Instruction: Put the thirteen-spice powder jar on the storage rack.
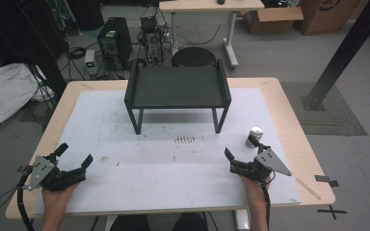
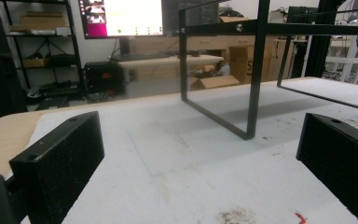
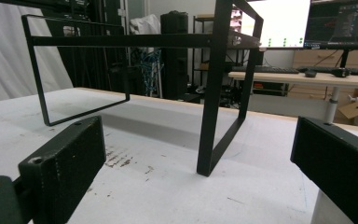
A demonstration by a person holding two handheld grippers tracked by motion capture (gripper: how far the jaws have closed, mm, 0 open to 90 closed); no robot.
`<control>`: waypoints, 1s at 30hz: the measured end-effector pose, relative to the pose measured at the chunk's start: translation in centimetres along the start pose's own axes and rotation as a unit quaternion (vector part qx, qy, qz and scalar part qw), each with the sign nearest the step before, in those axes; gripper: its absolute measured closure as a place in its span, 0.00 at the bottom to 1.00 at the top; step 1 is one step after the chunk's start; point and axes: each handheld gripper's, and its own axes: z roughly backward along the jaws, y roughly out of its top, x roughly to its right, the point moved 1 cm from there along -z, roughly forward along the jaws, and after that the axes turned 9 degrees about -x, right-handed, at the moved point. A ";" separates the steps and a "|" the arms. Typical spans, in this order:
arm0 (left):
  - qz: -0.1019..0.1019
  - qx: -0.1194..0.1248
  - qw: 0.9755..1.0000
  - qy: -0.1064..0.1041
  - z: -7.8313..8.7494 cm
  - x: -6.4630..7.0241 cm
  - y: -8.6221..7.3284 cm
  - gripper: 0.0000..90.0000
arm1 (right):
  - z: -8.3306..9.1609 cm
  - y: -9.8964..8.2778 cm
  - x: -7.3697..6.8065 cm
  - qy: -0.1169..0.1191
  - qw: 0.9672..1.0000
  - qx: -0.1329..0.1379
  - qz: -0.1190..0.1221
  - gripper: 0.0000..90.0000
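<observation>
A black metal stand [image 1: 177,86] with a tray top rests at the back middle of the white mat [image 1: 173,159]. A small silver can [image 1: 255,134] is upright on the mat at the right. My left gripper [image 1: 75,154] lies low over the mat's front left, open, nothing between its jaws. My right gripper [image 1: 241,147] is open at the front right, its outer jaw just beside the can. In the left gripper view the gripper [image 2: 200,163] faces the stand's leg [image 2: 254,93]. In the right gripper view the gripper [image 3: 196,168] faces the stand [image 3: 212,93], and the can's side [image 3: 323,211] shows under the right jaw.
The wooden table's edge [image 1: 313,159] frames the mat. Beyond the table's far edge are a round black stool [image 1: 194,57], computer towers [image 1: 114,41], cables and another desk [image 1: 211,6]. A black post [image 1: 347,48] rises at the right.
</observation>
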 end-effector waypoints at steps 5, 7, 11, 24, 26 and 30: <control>0.000 0.001 1.000 0.000 0.0 0.0 0.0 0.01 | 0.1 0.2 -0.3 -0.015 1.000 -0.006 0.002 0.03; 0.000 0.000 1.000 0.000 0.0 0.0 0.0 0.01 | 0.2 0.4 -0.4 -0.021 1.000 -0.008 0.004 0.03; 0.000 0.000 1.000 0.000 0.0 0.0 0.0 0.01 | 0.3 0.9 -0.5 -0.040 0.999 -0.012 0.011 0.04; 0.000 0.001 1.000 0.000 0.0 0.0 0.0 0.01 | 0.9 2.0 0.7 -0.110 0.993 -0.037 -0.002 0.04; -0.001 0.000 1.000 0.000 0.0 0.0 0.0 0.01 | 1.0 2.0 0.9 -0.125 0.991 -0.043 -0.004 0.04; -0.001 0.000 1.000 0.000 0.0 0.0 0.0 0.01 | 1.1 1.9 1.3 -0.143 0.988 -0.053 -0.011 0.04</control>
